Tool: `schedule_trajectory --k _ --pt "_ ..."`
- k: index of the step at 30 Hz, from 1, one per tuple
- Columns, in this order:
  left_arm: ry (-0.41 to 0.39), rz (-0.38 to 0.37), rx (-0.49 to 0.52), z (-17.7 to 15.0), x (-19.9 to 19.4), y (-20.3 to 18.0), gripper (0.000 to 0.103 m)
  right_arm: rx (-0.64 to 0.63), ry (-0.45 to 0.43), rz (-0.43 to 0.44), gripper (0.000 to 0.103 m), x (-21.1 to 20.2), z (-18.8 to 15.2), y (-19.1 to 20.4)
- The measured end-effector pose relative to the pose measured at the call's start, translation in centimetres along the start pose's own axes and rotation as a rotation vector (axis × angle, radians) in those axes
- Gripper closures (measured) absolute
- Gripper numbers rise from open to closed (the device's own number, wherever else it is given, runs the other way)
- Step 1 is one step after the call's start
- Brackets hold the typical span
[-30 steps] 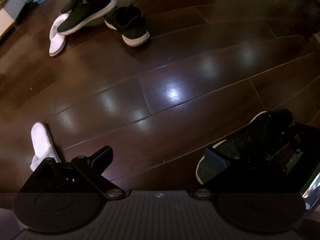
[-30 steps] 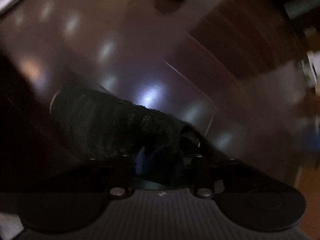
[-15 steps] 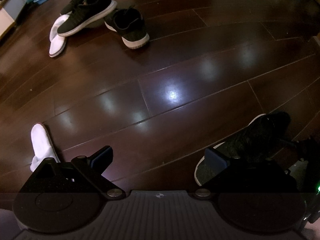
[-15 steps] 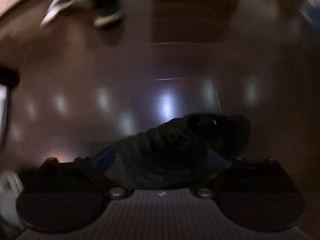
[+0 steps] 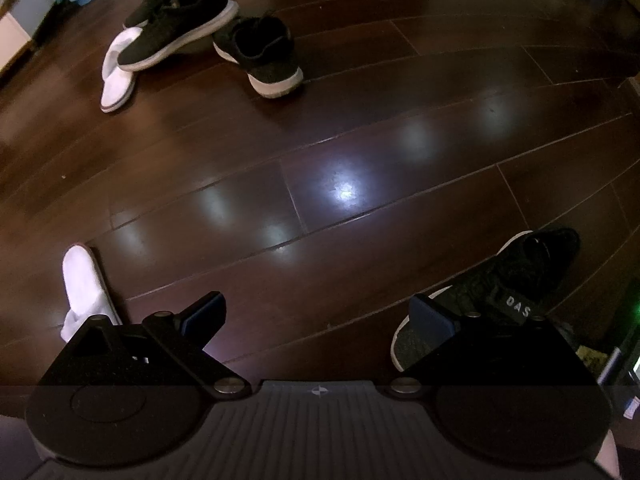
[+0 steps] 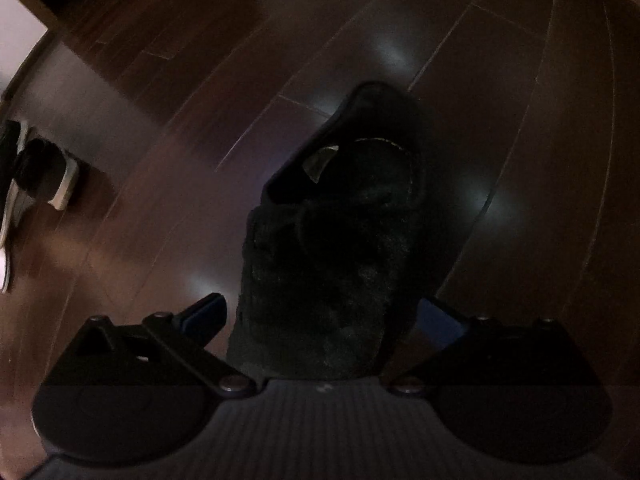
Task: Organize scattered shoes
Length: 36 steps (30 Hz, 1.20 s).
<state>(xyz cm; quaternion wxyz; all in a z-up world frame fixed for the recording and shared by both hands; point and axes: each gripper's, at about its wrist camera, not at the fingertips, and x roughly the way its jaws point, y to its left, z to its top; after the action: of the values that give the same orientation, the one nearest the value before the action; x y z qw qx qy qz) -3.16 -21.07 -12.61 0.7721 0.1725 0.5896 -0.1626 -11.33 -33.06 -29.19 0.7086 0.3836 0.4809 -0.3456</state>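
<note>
Black knit shoe (image 6: 332,256): sitting on the dark wood floor (image 5: 320,152), sole down, lying lengthwise between the right tool's fingers with its collar pointing away from the camera; in the left wrist view it is resting at the lower right, toe towards the camera.
Right tool (image 6: 320,316): standing wide, its blue pads flanking the shoe's forefoot; whether either pad is touching the knit I cannot tell, but the jaws are not pinching it.
What is changing: a second ago this tool was clamped on the shoe amid a blurred swing; now the view is settling and the jaws are spreading, so the shoe is reading as just set down.
Meaning for the task: one shoe is looking placed at this spot; its partner is probably waiting in the far pile.
Left tool (image 5: 316,316): hanging wide and empty above the floor, hardly shifting across the last second.
White slipper (image 5: 86,284): lying just beside the left tool's left finger, toe pointing away.
Far pile (image 5: 180,28): two black sneakers leaning across a second white slipper (image 5: 118,72), with another black sneaker (image 5: 264,56) just beside them, all well apart from the placed shoe.
Remaining work: most shoes are waiting unsorted, in my judgement.
</note>
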Motion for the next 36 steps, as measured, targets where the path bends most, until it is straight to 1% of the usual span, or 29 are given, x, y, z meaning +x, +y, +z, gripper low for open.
schedule_trajectory --k 5,10,12,14,17,19,22,25,30,35,36 --pt "0.021 0.016 -0.043 0.1 0.8 0.8 0.003 0.038 -0.007 -0.04 0.0 1.2 -0.3 1.2" --pt "0.042 0.01 -0.071 0.0 1.2 1.4 0.002 0.052 -0.006 -0.035 0.001 1.7 -0.8 1.6" --pt "0.043 0.01 -0.064 0.0 1.1 1.2 0.002 0.025 -0.013 -0.033 0.007 1.7 -1.2 1.6" --pt "0.048 0.006 -0.059 -0.1 1.2 1.1 0.002 -0.007 -0.008 -0.026 0.018 2.1 -0.9 0.9" --pt "0.056 0.001 -0.058 -0.1 1.2 0.8 0.002 -0.066 0.009 -0.006 0.028 1.9 -0.1 0.3" --pt "0.06 -0.002 -0.061 -0.1 1.3 0.8 0.002 -0.121 0.019 -0.003 0.031 1.6 0.1 0.3" --pt "0.065 -0.007 -0.063 -0.2 1.3 0.7 0.002 -0.242 0.022 -0.016 0.034 1.1 0.1 0.5" --pt "0.065 -0.01 -0.063 -0.2 1.3 0.6 0.002 -0.356 0.035 -0.025 0.034 0.7 0.0 0.6" --pt "0.064 -0.013 -0.061 -0.2 1.2 0.3 0.002 -0.582 0.079 -0.018 0.034 0.5 -0.2 1.5" --pt "0.062 -0.016 -0.056 -0.2 1.1 0.2 0.002 -1.001 0.135 -0.002 0.033 1.2 -1.0 3.6" --pt "0.063 -0.017 -0.057 -0.2 1.1 0.2 0.002 -1.061 0.148 -0.004 0.033 1.2 -1.3 3.9"
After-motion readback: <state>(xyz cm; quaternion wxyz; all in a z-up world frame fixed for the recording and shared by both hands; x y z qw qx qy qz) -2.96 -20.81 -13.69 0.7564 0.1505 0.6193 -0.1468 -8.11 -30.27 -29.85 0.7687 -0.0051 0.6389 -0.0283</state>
